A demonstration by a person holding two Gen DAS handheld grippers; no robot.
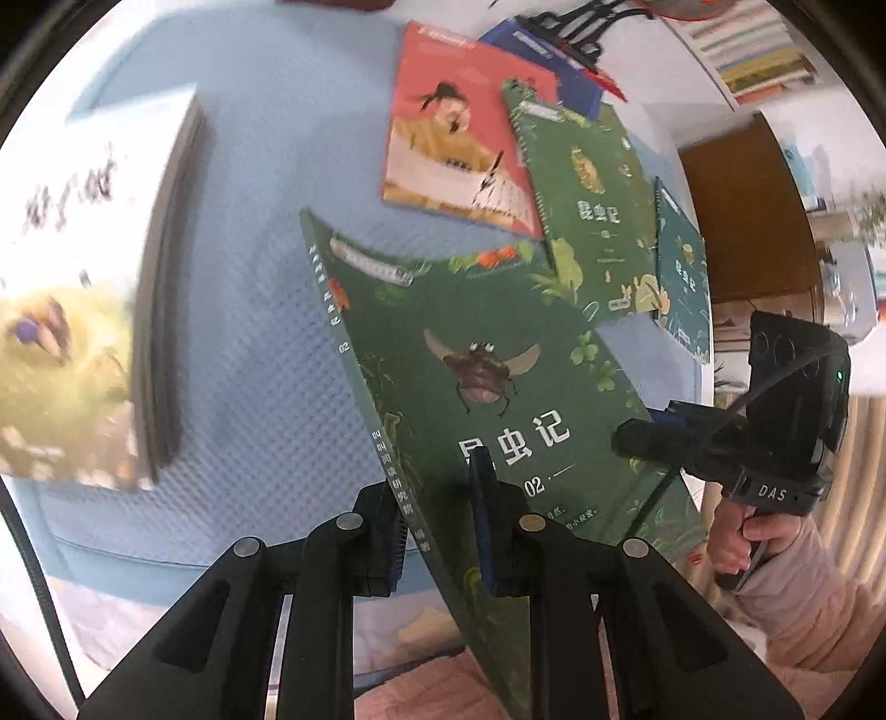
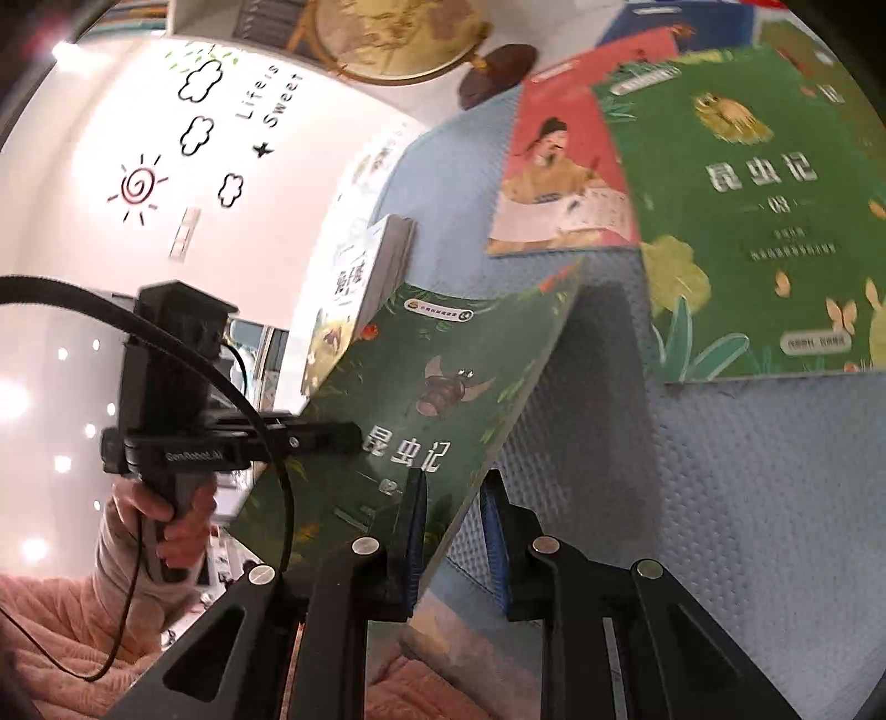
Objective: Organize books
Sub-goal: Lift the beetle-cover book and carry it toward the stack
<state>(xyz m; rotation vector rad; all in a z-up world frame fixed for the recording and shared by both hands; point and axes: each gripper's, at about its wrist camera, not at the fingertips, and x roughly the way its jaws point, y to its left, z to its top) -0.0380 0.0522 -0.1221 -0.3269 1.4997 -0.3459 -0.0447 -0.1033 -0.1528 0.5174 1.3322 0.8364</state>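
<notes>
A dark green insect book numbered 02 (image 1: 487,354) is tilted above the blue mat. My left gripper (image 1: 440,520) is shut on its near edge. My right gripper (image 2: 451,531) is shut on its right edge and also shows in the left wrist view (image 1: 659,437). The same book shows in the right wrist view (image 2: 421,399). On the mat lie a red book with a writing man (image 1: 465,144), a green insect book (image 1: 587,194) and a teal book (image 1: 684,277). A stack of white and yellow books (image 1: 72,288) stands at the left.
The blue mat (image 1: 243,354) covers the table. A blue book (image 1: 554,61) lies at the far edge. A globe (image 2: 398,39) stands at the back. A brown cabinet (image 1: 742,216) and a bookshelf (image 1: 758,50) are at the right.
</notes>
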